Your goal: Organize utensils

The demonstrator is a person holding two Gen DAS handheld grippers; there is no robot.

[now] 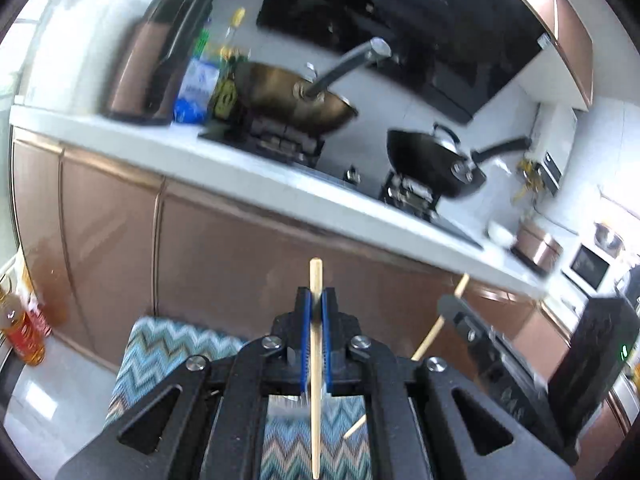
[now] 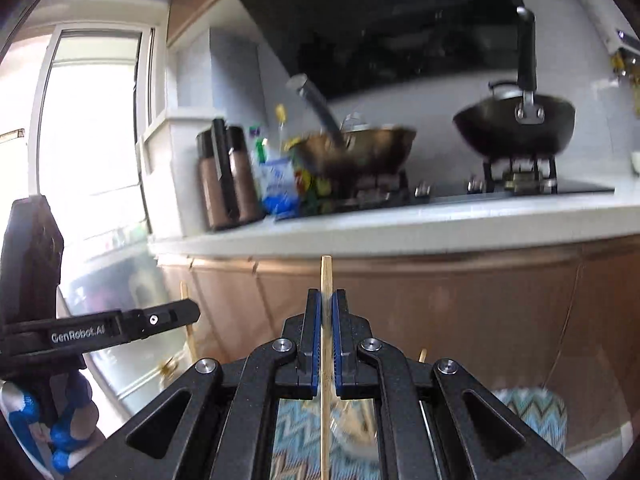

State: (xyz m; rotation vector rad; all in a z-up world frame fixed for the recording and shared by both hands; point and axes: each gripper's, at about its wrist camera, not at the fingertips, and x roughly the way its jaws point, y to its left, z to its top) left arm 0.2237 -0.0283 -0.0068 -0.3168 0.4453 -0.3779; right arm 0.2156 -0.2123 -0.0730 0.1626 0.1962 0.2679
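Note:
My left gripper (image 1: 316,300) is shut on a pale wooden chopstick (image 1: 315,364) that stands upright between its blue pads, its tip poking above them. My right gripper (image 2: 326,300) is shut on a second wooden chopstick (image 2: 326,364), also upright. In the left wrist view the right gripper (image 1: 450,306) shows at the right with its chopstick (image 1: 430,338) slanting. In the right wrist view the left gripper (image 2: 192,312) reaches in from the left with its chopstick (image 2: 193,342) behind it. Both grippers are raised over a zigzag-patterned cushion (image 1: 168,344).
A white kitchen counter (image 1: 248,176) with brown cabinet doors (image 1: 224,256) faces me. On its stove sit a brass-coloured wok (image 1: 296,100) and a black wok (image 1: 436,160). Bottles and a blue-white bag (image 1: 196,92) stand at the left; an oil bottle (image 1: 20,332) is on the floor.

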